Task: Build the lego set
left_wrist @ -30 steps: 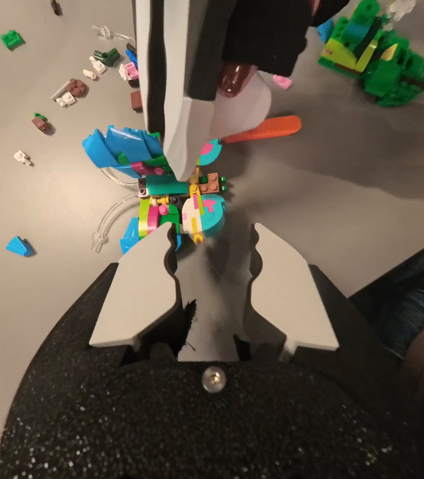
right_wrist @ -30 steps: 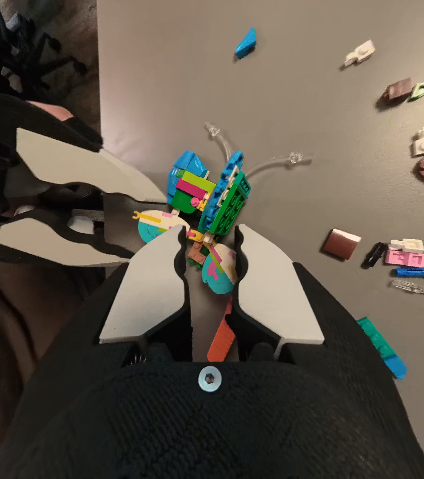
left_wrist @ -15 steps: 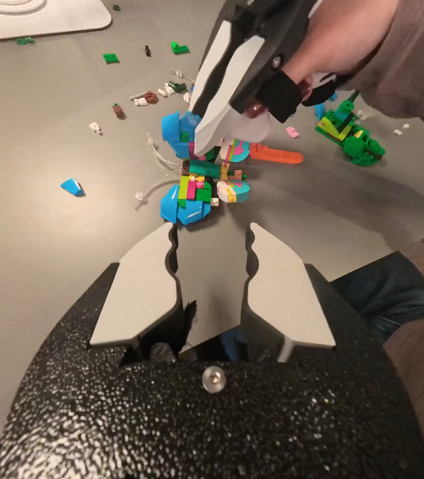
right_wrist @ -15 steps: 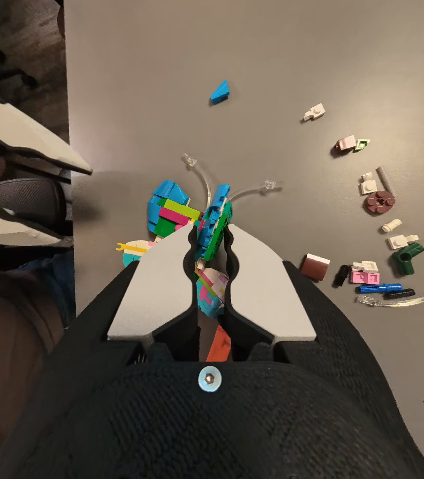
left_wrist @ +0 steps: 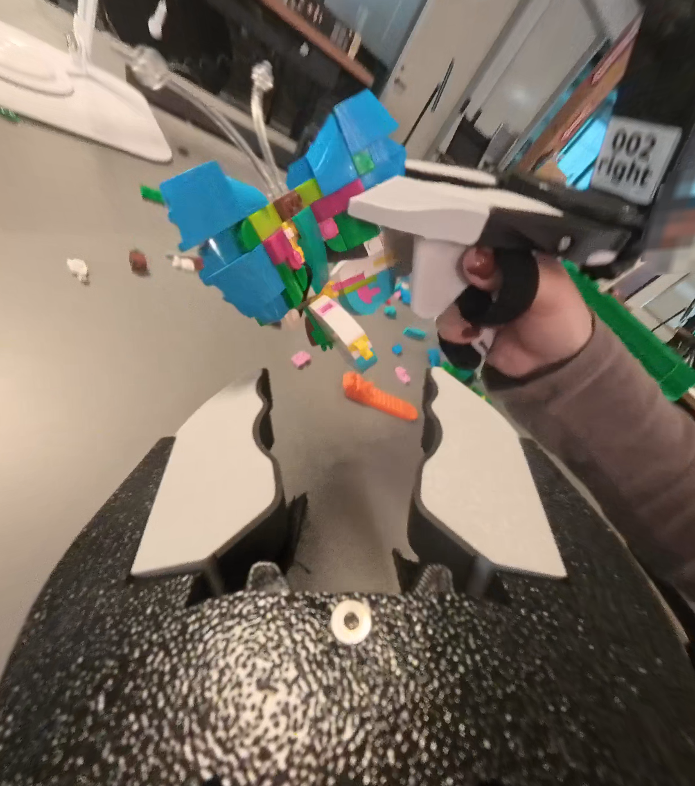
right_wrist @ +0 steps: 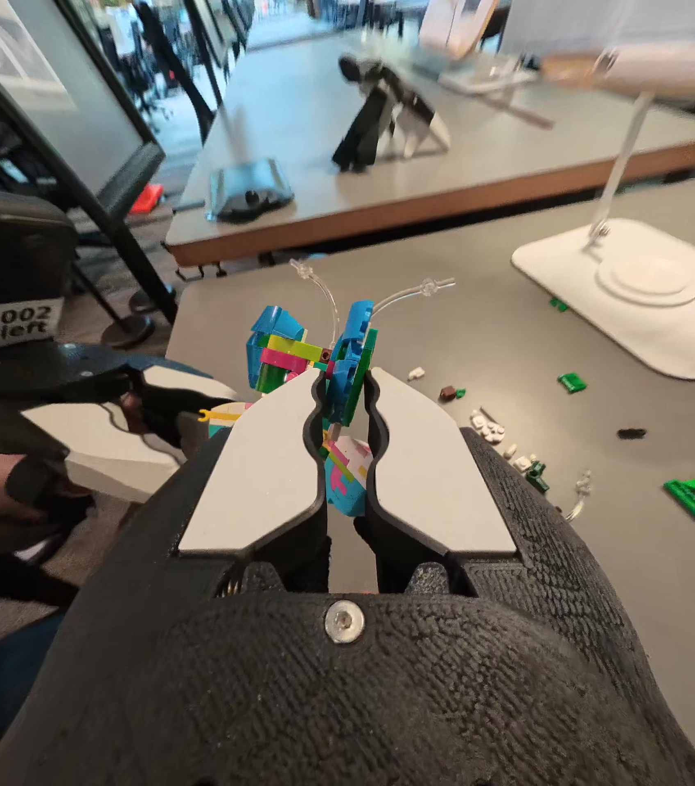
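A lego butterfly (left_wrist: 282, 238) with blue wings, pink, lime and green parts and clear antennae hangs in the air above the grey table (left_wrist: 61, 340). My right gripper (right_wrist: 343, 378) is shut on one blue and green wing of the butterfly (right_wrist: 348, 374) and holds it up. In the left wrist view the right gripper's fingers (left_wrist: 418, 204) come in from the right onto the butterfly. My left gripper (left_wrist: 346, 378) is open and empty, just below and in front of the butterfly. It shows at the left in the right wrist view (right_wrist: 124, 408).
An orange brick separator (left_wrist: 380, 400) lies on the table beyond my left gripper. Several small loose pieces (right_wrist: 486, 429) and green pieces (right_wrist: 686, 497) lie to the right. A white stand base (right_wrist: 635, 297) sits at the back. A green lego build (left_wrist: 630, 336) is behind the person's sleeve.
My right gripper closed on the butterfly's wing and lifted it off the table, tilting level. My left gripper pulled back, stayed open, and now points at the raised butterfly.
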The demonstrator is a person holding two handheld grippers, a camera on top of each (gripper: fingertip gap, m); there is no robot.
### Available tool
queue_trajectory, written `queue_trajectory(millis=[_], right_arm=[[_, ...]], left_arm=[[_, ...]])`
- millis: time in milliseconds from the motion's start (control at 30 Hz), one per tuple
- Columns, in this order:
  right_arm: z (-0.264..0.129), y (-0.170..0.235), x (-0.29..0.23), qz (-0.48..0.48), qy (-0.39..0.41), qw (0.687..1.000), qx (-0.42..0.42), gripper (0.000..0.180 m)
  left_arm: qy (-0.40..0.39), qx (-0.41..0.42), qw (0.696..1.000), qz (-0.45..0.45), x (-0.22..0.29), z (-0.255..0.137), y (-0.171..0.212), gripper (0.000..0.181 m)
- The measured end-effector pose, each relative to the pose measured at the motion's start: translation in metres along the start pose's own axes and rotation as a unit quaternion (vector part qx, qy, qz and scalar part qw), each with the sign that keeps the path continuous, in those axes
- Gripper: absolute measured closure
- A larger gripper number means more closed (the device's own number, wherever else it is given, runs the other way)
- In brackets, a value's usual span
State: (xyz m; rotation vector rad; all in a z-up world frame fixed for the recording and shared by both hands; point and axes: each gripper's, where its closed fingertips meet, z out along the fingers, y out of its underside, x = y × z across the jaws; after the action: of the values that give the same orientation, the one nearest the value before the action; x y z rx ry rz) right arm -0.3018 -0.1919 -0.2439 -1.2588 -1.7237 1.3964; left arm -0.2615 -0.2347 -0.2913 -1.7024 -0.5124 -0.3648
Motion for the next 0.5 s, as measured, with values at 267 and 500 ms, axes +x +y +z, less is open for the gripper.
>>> queue_trajectory(millis=[267, 500], right_arm=[[-0.039, -0.032, -0.009, 0.001, 0.017, 0.993, 0.114, 0.164], [-0.071, -0.049, -0.017, 0.026, -0.033, 0.988, 0.151, 0.164]], left_arm=[[0.010, 0.089, 0.993, 0.072, 0.024, 0.003, -0.039, 0.155], [0.106, 0.111, 0.981, 0.115, 0.053, 0.000, -0.050, 0.165]])
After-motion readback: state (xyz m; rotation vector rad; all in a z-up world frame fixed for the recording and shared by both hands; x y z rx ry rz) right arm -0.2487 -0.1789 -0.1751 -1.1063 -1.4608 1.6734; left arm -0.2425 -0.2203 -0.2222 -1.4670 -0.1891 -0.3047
